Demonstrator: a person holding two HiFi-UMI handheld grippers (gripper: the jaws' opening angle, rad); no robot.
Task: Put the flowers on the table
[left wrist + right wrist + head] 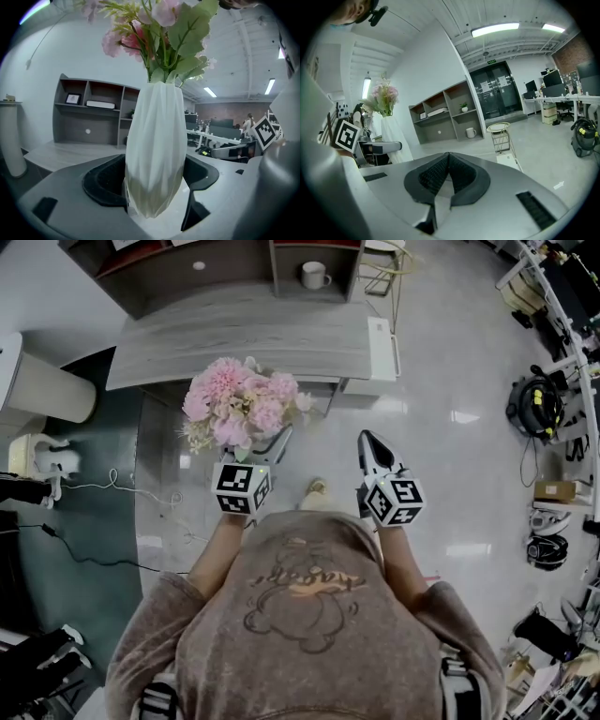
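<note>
From the head view, the pink flowers are held up by the left gripper. They are just in front of the near edge of the gray table. They do not look set down yet, so I think the job is about half done. The right gripper hangs beside it, apart from the flowers, with nothing to carry.

In the left gripper view, the jaws pinch a white vase low down, one on each side. The vase stands straight up, likely so it will not tip. Green stems and the flowers fill its top.

In the right gripper view, the jaws are pressed together with nothing between them. Far off, a white mug sits in an open shelf. I cannot see what is in the mug.
</note>
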